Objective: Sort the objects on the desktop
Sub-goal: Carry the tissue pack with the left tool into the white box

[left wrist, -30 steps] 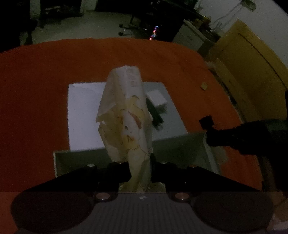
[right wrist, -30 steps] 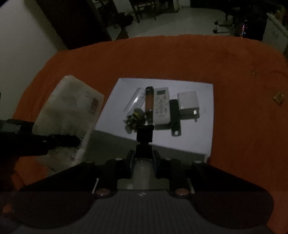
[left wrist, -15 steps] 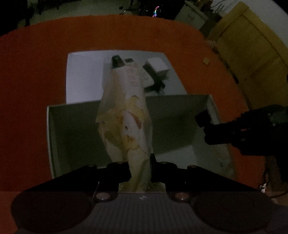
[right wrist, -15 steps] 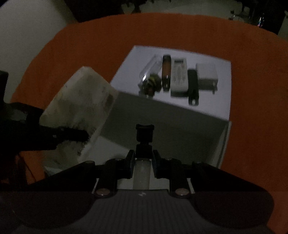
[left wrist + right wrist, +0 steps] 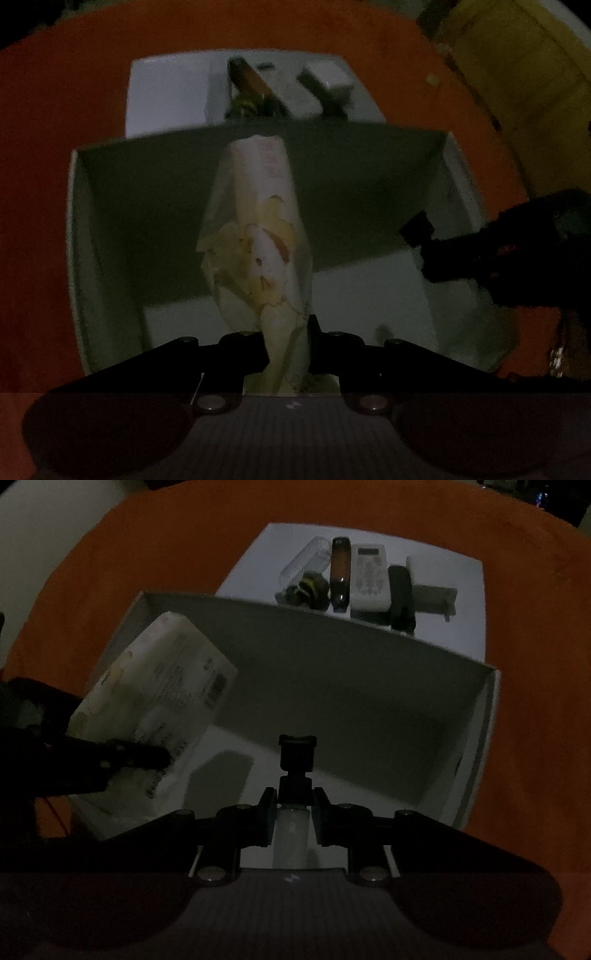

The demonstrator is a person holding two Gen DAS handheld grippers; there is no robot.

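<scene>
My left gripper (image 5: 289, 341) is shut on a pale yellow printed packet (image 5: 258, 236), which hangs inside an open white box (image 5: 107, 258). From the right wrist view the same packet (image 5: 155, 701) shows at the box's left side, pinched by the left gripper (image 5: 147, 755). My right gripper (image 5: 293, 810) is shut on a small white bottle with a black cap (image 5: 297, 755), held above the floor of the box (image 5: 476, 746). In the left wrist view the right gripper's fingers (image 5: 419, 230) and the bottle's black cap reach in over the box's right side.
Behind the box lies a white sheet (image 5: 461, 602) with several small items: a clear case, a brown tube (image 5: 340, 574), a white remote (image 5: 369, 578), a black bar and a white adapter (image 5: 430, 579). An orange cloth (image 5: 166, 554) covers the table. Yellow furniture (image 5: 524, 74) stands at the far right.
Both grippers have sunk and tipped downward. The packet and the bottle, earlier above the sheet and box rim, now hang inside the box.
</scene>
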